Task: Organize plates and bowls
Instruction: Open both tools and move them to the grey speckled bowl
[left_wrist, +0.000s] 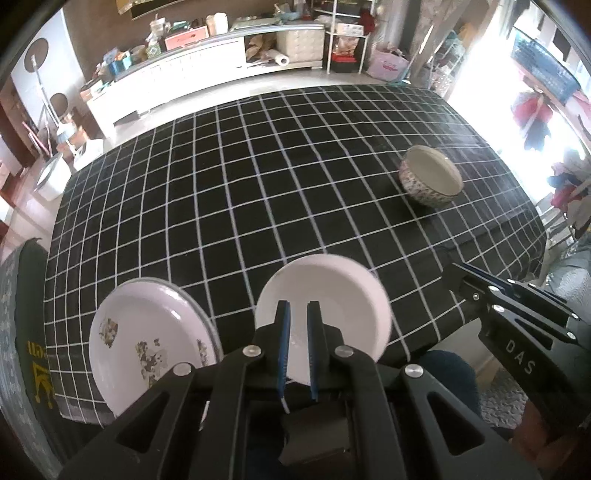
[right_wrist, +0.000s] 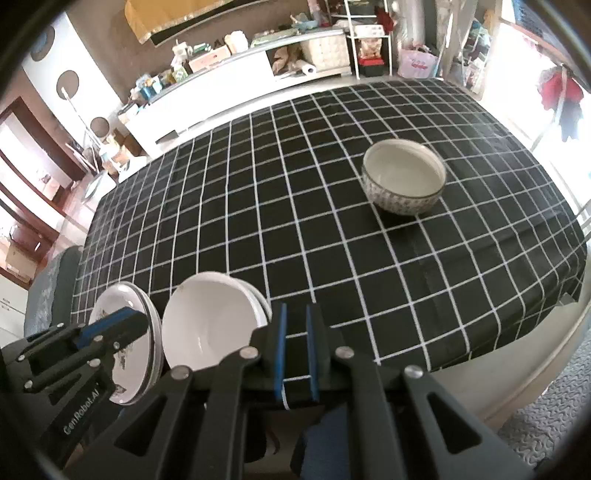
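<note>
Nearest the person, at the table's front edge, the left gripper (left_wrist: 298, 314) hangs over the white bowls (left_wrist: 325, 302) with its blue pads (left_wrist: 283, 332) a narrow gap apart and nothing between them; it grips nothing, though whether the jaws are fully closed cannot be told. From the right wrist view these bowls (right_wrist: 210, 325) read as a nested stack of at least two, rims showing one behind the other. Just beside them, to the left, sits the stack of patterned plates (left_wrist: 147, 332), also close to the table edge. The right gripper (right_wrist: 296, 325) hovers over the front edge of the black checked tablecloth (right_wrist: 295, 184), its pads likewise nearly together and empty. Well apart from all this, toward the far right of the table, stands the patterned bowl (right_wrist: 404, 181), upright and alone. The likely step is to bring that lone bowl to the stacks, and the right gripper is the natural one to fetch it. To do it well, open the jaws wide before reaching, pinch the near wall of the rim squarely, lift clear of the cloth so it does not drag, and lower it level into the white bowls without knocking the plates off the edge.
</note>
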